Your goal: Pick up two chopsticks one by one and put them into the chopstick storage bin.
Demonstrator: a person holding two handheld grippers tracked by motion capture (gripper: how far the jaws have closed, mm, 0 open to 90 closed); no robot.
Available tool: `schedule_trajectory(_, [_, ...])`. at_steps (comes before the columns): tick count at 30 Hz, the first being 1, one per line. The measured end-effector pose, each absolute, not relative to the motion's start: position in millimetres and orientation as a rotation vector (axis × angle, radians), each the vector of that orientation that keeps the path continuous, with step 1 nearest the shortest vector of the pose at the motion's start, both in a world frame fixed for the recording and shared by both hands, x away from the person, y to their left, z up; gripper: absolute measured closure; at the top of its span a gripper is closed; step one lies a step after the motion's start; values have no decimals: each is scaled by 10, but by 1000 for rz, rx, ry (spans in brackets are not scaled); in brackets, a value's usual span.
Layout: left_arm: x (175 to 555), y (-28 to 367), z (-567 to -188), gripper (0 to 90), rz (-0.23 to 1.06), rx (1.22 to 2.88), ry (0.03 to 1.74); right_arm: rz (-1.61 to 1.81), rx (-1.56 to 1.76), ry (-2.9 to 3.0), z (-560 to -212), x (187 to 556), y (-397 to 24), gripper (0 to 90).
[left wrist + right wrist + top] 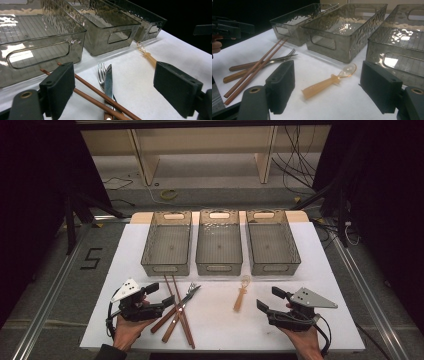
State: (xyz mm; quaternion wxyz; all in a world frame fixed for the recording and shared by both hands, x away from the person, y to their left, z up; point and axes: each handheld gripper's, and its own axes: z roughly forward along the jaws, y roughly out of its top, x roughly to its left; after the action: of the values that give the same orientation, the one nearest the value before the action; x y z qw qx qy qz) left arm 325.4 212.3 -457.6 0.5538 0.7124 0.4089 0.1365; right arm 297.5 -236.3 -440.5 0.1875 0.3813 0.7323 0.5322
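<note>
Two brown chopsticks (181,317) lie crossed over a wooden-handled fork (190,292) and knife (176,311) on the white table (215,330). My left gripper (160,295) hovers just left of them, open with nothing between its jaws. In the left gripper view the fork (101,72), knife (108,80) and chopsticks (100,94) lie ahead of the open left gripper (117,82). An amber plastic spoon (241,297) lies right of centre. My right gripper (270,299) stands open to its right. In the right gripper view the spoon (324,83) lies between the jaws of the right gripper (330,85), untouched.
Three clear grey bins stand in a row at the back: left bin (166,265), middle bin (219,267), right bin (274,267), all empty. The table's front edge runs just under both hands. Dark floor and cables surround the table.
</note>
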Motion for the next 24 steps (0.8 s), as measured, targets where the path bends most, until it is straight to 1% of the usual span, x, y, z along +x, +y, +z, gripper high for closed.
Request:
schedule_trajectory(16, [3293, 2127, -4575, 180, 301, 1708, 1024, 1504, 1076, 2054, -4398, 2973, -2370, 292])
schedule_trajectory(19, [3303, 2123, -4565, 187, 314, 1718, 1047, 1506, 1073, 2054, -4395, 2971, -2368, 292])
schedule_trajectory(24, [3340, 2143, -4547, 205, 288, 1708, 1124, 1510, 1074, 2057, -4395, 2975, -2368, 292])
